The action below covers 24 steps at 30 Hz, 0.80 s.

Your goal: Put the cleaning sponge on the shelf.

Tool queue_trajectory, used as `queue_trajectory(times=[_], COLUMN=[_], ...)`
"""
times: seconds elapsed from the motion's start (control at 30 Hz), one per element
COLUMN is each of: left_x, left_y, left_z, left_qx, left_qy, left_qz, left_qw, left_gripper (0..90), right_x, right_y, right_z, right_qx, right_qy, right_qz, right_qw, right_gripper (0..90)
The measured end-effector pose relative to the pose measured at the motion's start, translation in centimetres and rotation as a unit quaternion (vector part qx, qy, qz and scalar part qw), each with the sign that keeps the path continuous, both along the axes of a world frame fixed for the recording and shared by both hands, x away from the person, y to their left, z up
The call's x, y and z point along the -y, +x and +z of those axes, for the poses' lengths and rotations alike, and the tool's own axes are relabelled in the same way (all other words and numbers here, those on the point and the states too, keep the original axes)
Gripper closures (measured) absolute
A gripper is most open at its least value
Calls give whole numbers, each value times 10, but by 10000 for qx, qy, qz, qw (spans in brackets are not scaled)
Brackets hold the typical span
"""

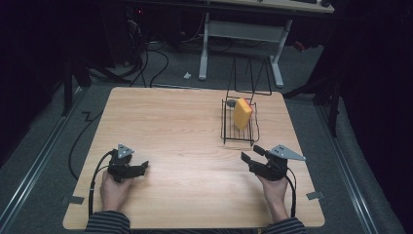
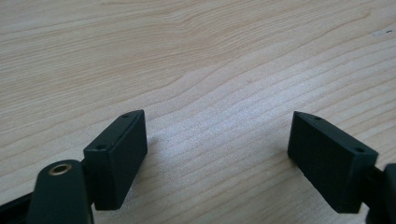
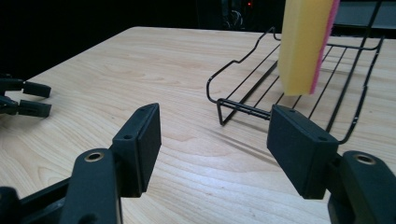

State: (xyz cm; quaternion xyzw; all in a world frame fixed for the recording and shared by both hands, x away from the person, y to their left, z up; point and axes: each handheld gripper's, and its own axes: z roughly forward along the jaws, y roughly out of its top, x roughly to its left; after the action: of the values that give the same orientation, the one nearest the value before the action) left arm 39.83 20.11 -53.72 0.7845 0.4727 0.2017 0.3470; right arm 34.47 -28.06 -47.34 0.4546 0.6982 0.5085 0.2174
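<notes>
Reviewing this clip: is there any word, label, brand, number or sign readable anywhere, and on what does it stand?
None: no text can be read in any view.
The yellow sponge, the black wire rack, the wooden table, the left gripper and the right gripper bear no print that shows.

The tabletop (image 1: 185,126) lies bare across its left and middle, so a gripper can pass freely there. The one obstacle is the wire rack (image 1: 239,127) at the right rear, with a yellow sponge (image 1: 242,113) standing upright in it and thin wire uprights rising behind. The right gripper (image 1: 252,154), jaws apart and empty, sits just in front of the rack's near edge; bare wood lies between them. The left gripper (image 1: 144,165), also parted, rests well apart at the near left, with bare wood ahead.
</notes>
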Motion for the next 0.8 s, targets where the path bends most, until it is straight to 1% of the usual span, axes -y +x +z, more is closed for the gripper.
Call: queue_trajectory(times=[0.3, 0.33, 0.37, 0.43, 0.6, 0.7, 0.77, 0.8], left_x=[0, 0, 0, 0, 0, 0, 0, 0], left_y=[0, 0, 0, 0, 0, 0, 0, 0], left_z=[0, 0, 0, 0, 0, 0, 0, 0], left_qx=[1, 1, 0, 0, 1, 1, 1, 1], left_qy=[-1, -1, 0, 0, -1, -1, -1, -1], left_qz=[1, 1, 0, 0, 0, 1, 0, 0], left_qw=[10000, 10000, 10000, 10000, 10000, 10000, 10000, 10000], left_gripper=[204, 204, 204, 204, 204, 204, 204, 204], right_x=[-9, -10, -11, -12, -16, -18, -20, -22], right_y=[7, 8, 8, 9, 15, 17, 19, 20], right_z=[-10, -11, -12, -13, -20, -22, -23, -24], right_qx=[-143, -134, -179, -190, -355, -412, -441, -448], right_qy=[-79, -75, -38, -71, -149, -163, -220, -296], right_qz=[91, 94, 97, 105, 199, 221, 238, 225], right_qw=[9998, 9998, 9998, 9997, 9991, 9988, 9985, 9983], right_gripper=[357, 357, 357, 357, 356, 356, 356, 356])
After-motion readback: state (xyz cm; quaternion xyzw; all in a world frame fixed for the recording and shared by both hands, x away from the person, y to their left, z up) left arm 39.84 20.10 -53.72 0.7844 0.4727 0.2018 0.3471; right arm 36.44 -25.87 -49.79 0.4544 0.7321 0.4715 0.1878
